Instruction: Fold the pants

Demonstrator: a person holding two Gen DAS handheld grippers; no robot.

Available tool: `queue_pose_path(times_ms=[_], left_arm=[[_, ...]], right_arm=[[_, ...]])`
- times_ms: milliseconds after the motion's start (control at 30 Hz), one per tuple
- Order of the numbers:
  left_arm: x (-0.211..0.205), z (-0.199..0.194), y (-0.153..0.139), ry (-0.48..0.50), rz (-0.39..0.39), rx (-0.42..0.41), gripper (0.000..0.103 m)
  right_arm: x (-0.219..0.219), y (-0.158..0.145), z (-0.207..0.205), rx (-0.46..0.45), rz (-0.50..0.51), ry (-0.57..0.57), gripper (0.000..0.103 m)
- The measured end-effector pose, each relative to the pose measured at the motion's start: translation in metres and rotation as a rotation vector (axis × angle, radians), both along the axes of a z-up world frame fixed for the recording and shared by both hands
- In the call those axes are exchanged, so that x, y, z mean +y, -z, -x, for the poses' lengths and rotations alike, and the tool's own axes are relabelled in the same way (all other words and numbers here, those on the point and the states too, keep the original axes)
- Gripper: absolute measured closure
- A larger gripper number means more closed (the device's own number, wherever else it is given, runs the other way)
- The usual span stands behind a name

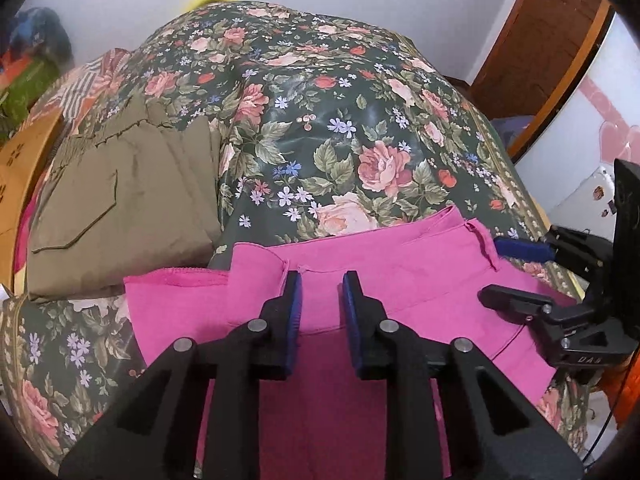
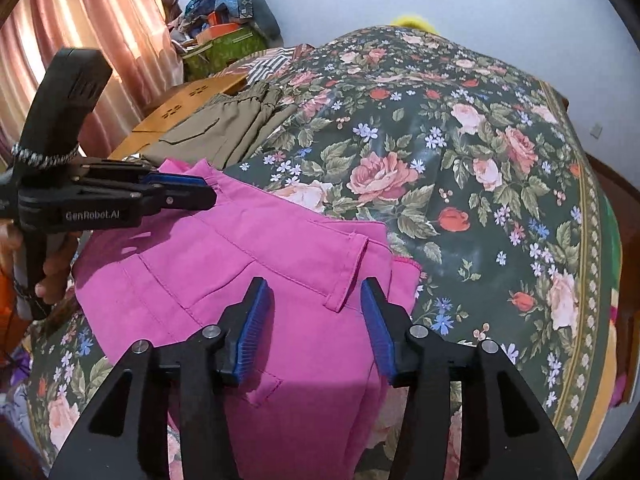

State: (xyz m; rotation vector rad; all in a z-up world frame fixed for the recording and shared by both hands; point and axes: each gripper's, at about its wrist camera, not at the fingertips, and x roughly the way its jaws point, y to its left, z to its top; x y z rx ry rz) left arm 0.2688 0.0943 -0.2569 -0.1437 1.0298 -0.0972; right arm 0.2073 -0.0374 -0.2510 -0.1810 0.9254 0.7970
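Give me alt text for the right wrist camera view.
Right gripper hangs open over the waistband of pink pants lying on a floral bedspread. At left, the left gripper sits at the waistband's far edge; folded olive pants lie beyond.

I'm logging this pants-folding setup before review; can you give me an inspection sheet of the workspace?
Surface: bed under a floral cover, dark green with roses.
Job's things: pink pants lying waistband-up at the near edge.
Clutter: folded olive pants beside them; cardboard box at the bedside.
Grippers: left gripper over the waistband, jaws slightly apart, nothing pinched; right gripper jaws open over a belt loop.
Cables: a thin dark cord beyond the bed's right edge.
Surroundings: pink curtain, pale wall, wooden door.
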Motion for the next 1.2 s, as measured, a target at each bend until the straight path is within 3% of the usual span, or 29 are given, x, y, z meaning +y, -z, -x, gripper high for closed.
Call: queue_pose_path(times_ms=[67,200,433,467,600,733,900,1100,1200], left_arm=[[0.004,0.000,0.002,-0.011,-0.009,0.001,0.081],[0.013,0.000,0.005,-0.025,0.030,0.009,0.083],[0.011,0.010,-0.008,-0.030,0.011,-0.007,0.082],[0.010,0.013,-0.012,-0.030,0.006,-0.015,0.081],[0.008,0.031,-0.033,-0.034,-0.051,-0.083,0.047],[0.009,0.051,-0.051,-0.028,-0.071,-0.126,0.043],[0.017,0.071,-0.056,-0.044,-0.038,-0.136,0.024],[0.025,0.086,-0.035,-0.063,-0.013,-0.071,0.021],[0.032,0.089,-0.019,-0.084,0.037,-0.026,0.021]], right_arm=[[-0.003,0.003,-0.002,-0.008,0.023,0.033,0.041],[-0.012,0.009,-0.008,0.052,-0.021,0.050,0.041],[-0.009,0.003,-0.006,0.031,0.014,0.061,0.041],[-0.009,0.002,-0.006,0.028,0.021,0.063,0.041],[-0.013,-0.009,-0.002,0.002,0.037,0.085,0.041],[-0.020,-0.025,0.004,-0.014,0.023,0.107,0.041],[-0.025,-0.040,0.014,-0.007,0.020,0.124,0.039],[-0.027,-0.041,0.023,0.009,0.028,0.135,0.039],[-0.029,-0.036,0.023,0.018,0.031,0.147,0.039]])
